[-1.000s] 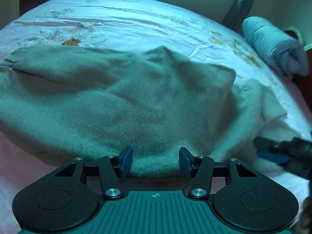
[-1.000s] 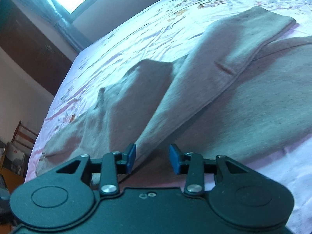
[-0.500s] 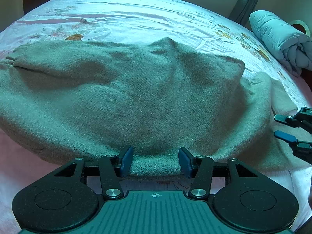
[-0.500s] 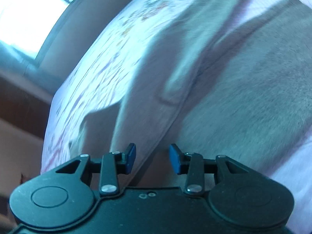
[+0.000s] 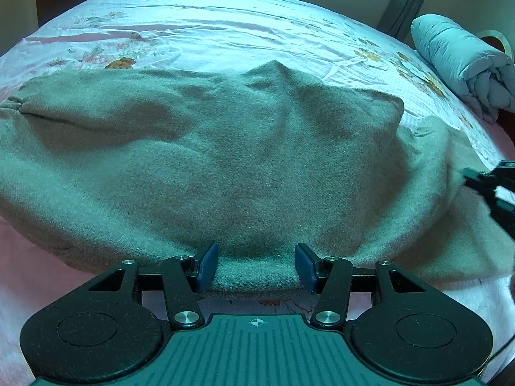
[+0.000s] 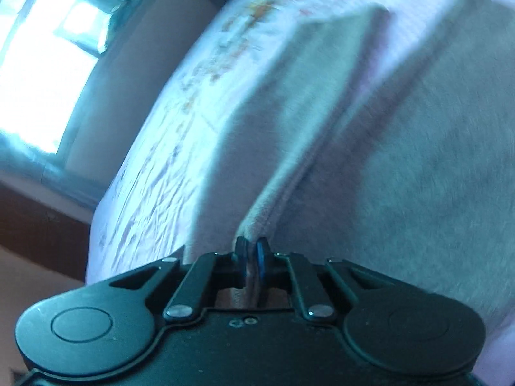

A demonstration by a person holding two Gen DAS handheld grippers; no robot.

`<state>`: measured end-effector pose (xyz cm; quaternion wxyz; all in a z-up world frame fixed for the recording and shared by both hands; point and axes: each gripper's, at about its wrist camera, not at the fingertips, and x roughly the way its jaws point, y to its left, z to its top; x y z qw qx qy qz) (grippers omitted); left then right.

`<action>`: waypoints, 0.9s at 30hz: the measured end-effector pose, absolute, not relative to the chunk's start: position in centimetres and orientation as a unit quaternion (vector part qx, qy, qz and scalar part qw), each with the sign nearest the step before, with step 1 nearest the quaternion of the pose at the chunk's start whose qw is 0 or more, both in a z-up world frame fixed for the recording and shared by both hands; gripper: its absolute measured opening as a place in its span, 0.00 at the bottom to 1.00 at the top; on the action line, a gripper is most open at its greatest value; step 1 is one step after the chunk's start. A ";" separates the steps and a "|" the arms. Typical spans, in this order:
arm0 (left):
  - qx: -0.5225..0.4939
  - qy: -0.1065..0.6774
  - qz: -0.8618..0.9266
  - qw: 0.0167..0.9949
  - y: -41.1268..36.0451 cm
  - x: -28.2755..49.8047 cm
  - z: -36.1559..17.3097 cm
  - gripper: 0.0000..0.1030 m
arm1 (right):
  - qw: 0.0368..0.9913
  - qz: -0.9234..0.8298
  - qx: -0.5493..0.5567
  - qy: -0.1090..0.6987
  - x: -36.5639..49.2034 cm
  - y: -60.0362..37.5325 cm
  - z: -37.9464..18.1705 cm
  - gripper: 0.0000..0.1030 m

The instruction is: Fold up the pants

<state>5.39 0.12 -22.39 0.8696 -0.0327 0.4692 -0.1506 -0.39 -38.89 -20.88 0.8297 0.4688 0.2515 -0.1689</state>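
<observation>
Grey-brown fleece pants [image 5: 225, 167] lie spread across a floral bed sheet [image 5: 225, 22]. My left gripper [image 5: 256, 267] rests at their near edge. Its blue pads [image 5: 207, 265] stand apart with the cloth edge lying flat between them, not pinched. In the right wrist view my right gripper [image 6: 251, 252] is shut, its pads squeezing a thin raised seam of the pants [image 6: 402, 193]. The same right gripper [image 5: 476, 178] shows at the right edge of the left wrist view, biting the pants' right side. That view is blurred.
A rolled pale blue quilt [image 5: 460, 61] lies at the bed's far right corner, beside a grey curtain [image 5: 402, 3]. A bright window [image 6: 42, 74] and dark wooden furniture [image 6: 38, 225] stand beyond the bed's edge.
My right gripper rolled, moved in onto the pants' side and closed its jaws on the seam. The left gripper stayed where it was, equally wide.
</observation>
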 end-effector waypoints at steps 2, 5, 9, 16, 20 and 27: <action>-0.033 0.469 -0.151 0.869 0.1 5.4 -22.4 0.51 | 0.848 -0.174 0.441 0.238 -1.4 -38.5 -19.5 0.00; -0.035 0.470 -0.153 0.868 0.1 5.4 -22.3 0.51 | 0.879 -0.175 0.388 0.216 -3.3 -37.2 -16.6 0.00; -0.032 0.468 -0.157 0.869 0.2 5.4 -22.4 0.51 | 0.906 -0.191 0.337 0.170 -7.4 -36.0 -13.1 0.00; -0.034 0.468 -0.156 0.869 0.2 5.3 -22.3 0.51 | 0.847 -0.175 0.440 0.242 -7.7 -38.5 -18.0 0.26; -0.033 0.469 -0.152 0.870 0.1 5.3 -22.3 0.51 | 0.820 -0.180 0.472 0.269 -5.7 -39.7 -21.3 0.26; -0.025 0.469 -0.150 0.870 -0.1 5.3 -22.3 0.51 | 0.821 -0.157 0.472 0.279 -2.4 -39.2 -22.4 0.20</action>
